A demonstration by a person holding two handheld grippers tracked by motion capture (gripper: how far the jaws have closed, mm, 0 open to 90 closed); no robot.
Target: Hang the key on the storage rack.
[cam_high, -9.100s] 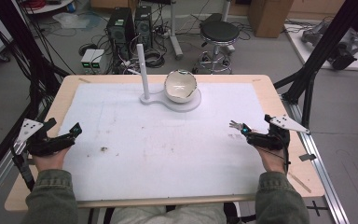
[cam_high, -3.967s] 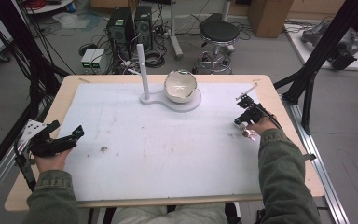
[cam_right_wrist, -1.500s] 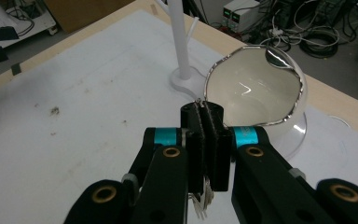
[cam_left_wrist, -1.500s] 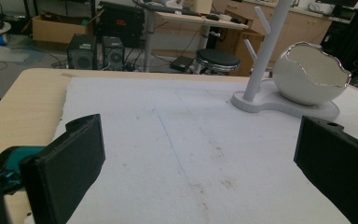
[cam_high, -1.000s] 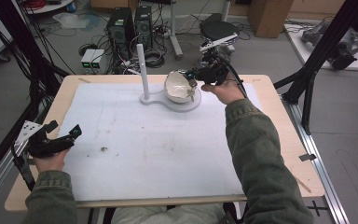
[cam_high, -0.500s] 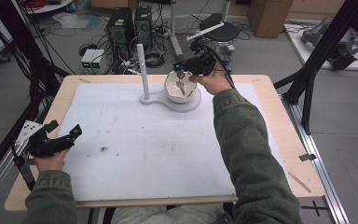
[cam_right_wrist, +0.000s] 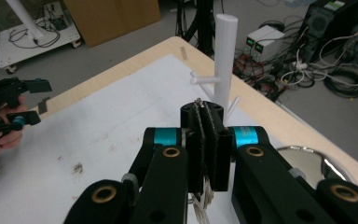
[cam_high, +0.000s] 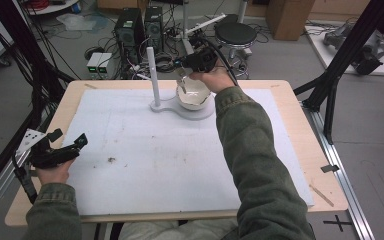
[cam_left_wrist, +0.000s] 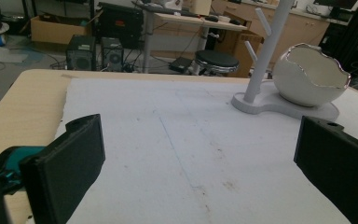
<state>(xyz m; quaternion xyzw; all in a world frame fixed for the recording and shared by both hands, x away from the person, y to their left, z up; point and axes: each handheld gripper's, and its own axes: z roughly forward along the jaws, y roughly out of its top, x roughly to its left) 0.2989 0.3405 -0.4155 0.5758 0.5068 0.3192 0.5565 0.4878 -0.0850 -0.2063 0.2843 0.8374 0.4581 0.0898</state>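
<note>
Right gripper point(cam_high: 186, 67) is hovering over the egg-shaped white bowl point(cam_high: 194, 96) at the far middle of the counter point(cam_high: 300, 125), jaws clenched on a thin silvery chain point(cam_right_wrist: 201, 198) dangling below them. Bowl is sitting on a white base beside an upright pegged stand point(cam_high: 152, 75). Left gripper point(cam_high: 67, 145) is resting near left, jaws spread wide, holding nothing.

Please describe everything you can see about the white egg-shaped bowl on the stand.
The bowl is white and looks ceramic, shaped like a cracked eggshell, with a jagged silver-edged rim and a hollow inside. It sits upright on the flat white base of a stand, beside its upright post with short pegs, at the far side of the table. In the high view the right gripper hovers over its opening, jaws shut on a thin metal chain. Whether the chain touches the bowl is unclear.
</note>
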